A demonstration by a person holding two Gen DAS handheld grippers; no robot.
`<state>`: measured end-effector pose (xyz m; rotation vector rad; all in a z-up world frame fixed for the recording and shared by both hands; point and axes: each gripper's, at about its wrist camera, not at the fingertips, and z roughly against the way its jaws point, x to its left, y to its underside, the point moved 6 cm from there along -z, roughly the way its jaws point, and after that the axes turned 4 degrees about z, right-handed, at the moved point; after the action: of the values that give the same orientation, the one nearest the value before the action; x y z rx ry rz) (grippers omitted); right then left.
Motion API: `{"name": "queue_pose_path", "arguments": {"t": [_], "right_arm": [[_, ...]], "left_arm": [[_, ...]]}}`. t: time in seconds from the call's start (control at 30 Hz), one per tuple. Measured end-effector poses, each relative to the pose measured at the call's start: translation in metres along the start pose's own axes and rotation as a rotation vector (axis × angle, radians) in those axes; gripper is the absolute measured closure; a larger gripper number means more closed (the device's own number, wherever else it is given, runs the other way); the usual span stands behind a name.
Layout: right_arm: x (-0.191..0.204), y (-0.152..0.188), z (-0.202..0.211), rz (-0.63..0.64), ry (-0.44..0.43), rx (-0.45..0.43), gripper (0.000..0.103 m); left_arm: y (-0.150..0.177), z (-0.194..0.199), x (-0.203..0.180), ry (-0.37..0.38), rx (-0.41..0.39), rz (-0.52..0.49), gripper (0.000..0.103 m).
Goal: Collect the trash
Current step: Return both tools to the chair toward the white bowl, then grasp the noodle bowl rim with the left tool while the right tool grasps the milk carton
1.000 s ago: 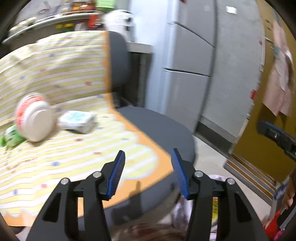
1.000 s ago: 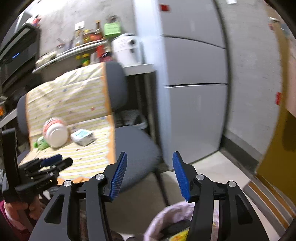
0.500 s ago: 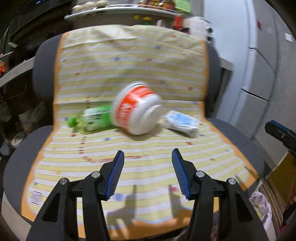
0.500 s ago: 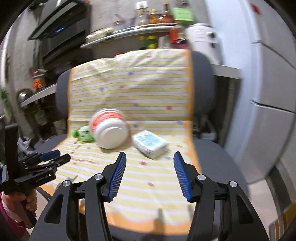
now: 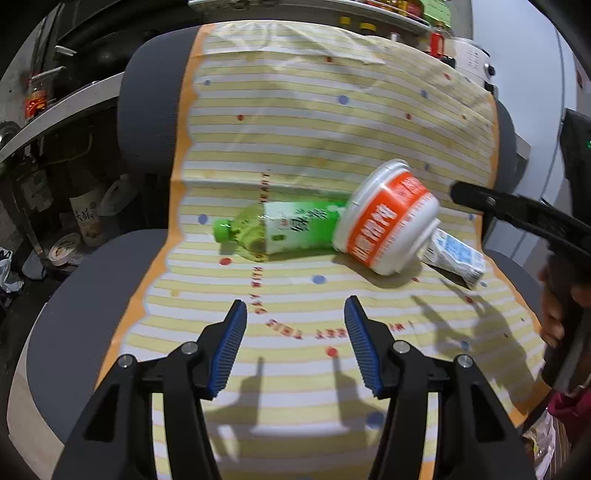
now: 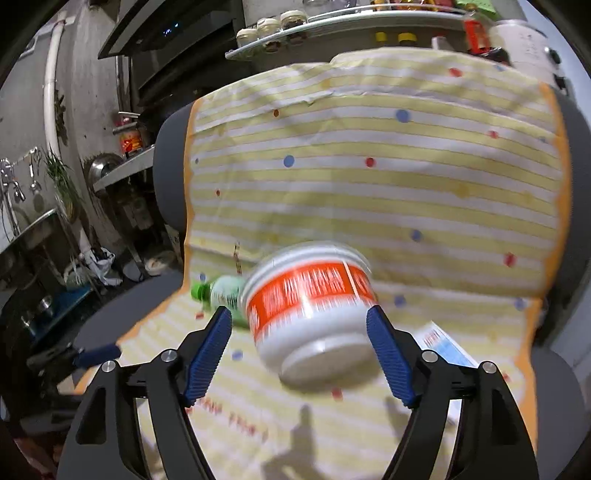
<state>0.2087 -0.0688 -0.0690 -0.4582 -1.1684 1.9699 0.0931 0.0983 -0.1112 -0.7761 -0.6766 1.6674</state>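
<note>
On a chair seat covered by a yellow striped cloth lie three pieces of trash: a green plastic bottle on its side, a white and orange instant-noodle cup tipped over, and a small white and blue carton. My left gripper is open above the cloth, short of the bottle. My right gripper is open, its blue pads either side of the noodle cup with gaps on both sides. The bottle and carton flank it.
The grey chair has a padded back behind the cloth. Cluttered shelves and a bottle stand at the left, with pots and a sink. A shelf of jars runs behind. A hand holding the right gripper shows at right.
Both grippers swung from the wall and floor toward the chair and moved closer. The right gripper opened wider and now brackets the noodle cup.
</note>
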Motion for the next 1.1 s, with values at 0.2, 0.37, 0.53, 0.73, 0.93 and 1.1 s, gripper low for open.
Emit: {"name": "queue_pose_path", "arguments": {"t": [0.2,0.37,0.53,0.73,0.93,1.1], "right_arm": [[-0.013,-0.009,-0.037,-0.046,-0.021,0.019,0.019],[-0.008,0.013,-0.033,-0.02,-0.021,0.09,0.027],[0.011,0.058,-0.02,0.015,-0.088,0.243,0.045],[0.013,0.047,0.018,0.044,-0.063,0.126,0.042],[-0.005,-0.004,-0.004,-0.004,0.034,0.013,0.017],[-0.006,-0.008,-0.044,-0.021,0.012,0.059,0.025]], "left_arm": [[-0.007,-0.008,0.011,0.002,0.0,0.026,0.046],[-0.002,-0.011,0.011,0.015,0.014,0.041,0.044],[0.002,-0.008,0.011,0.008,0.023,0.063,0.044],[0.002,-0.002,0.01,-0.015,0.018,0.067,0.044],[-0.003,-0.002,0.007,-0.023,0.012,0.081,0.044],[-0.006,-0.003,0.012,-0.037,0.012,0.088,0.043]]}}
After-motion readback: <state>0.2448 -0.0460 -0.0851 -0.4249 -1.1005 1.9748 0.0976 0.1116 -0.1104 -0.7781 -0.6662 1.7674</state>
